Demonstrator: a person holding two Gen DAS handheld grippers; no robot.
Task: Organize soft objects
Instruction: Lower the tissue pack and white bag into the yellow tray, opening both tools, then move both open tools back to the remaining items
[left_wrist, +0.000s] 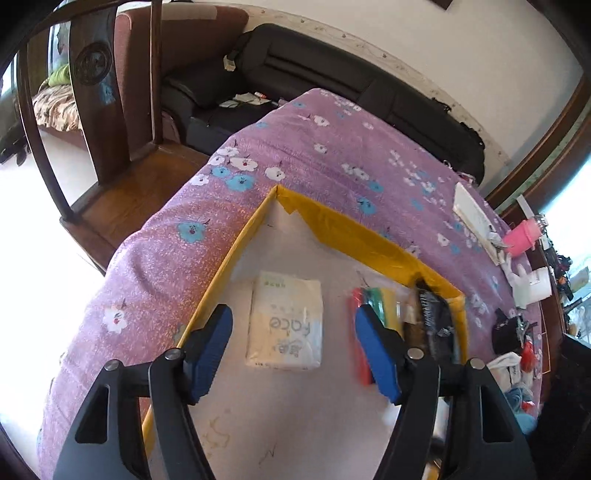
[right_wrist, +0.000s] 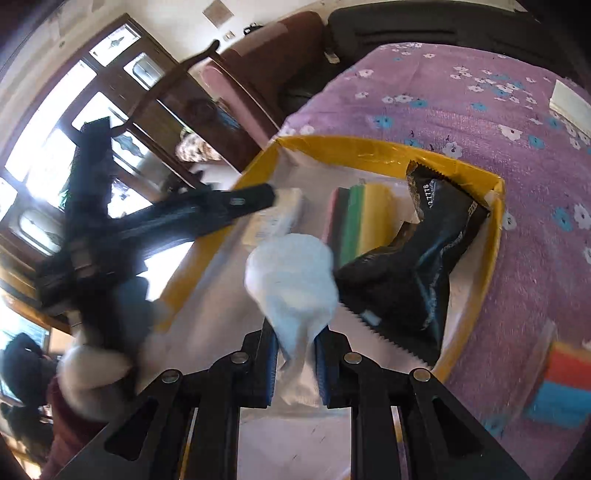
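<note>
- Right hand-held gripper (right_wrist: 295, 363) pinches a soft white bag (right_wrist: 291, 280) over the yellow box (left_wrist: 369, 240), prob. to drop it in.
- Left hand-held gripper (left_wrist: 293, 349) hangs apart, empty, above the tissue pack (left_wrist: 284, 325) in the box.

Left gripper (left_wrist: 295, 354) jaws apart, empty; right gripper (right_wrist: 295, 363) clamped, angled down.

A worktop under a purple flowered cloth (left_wrist: 332, 155) stands before a white wall (left_wrist: 461, 48), with a black sofa (left_wrist: 332, 70) between them, a dark wooden chair (left_wrist: 122, 158) beside the cloth, and bright wood-framed windows (right_wrist: 74, 122) beyond the chair.
</note>
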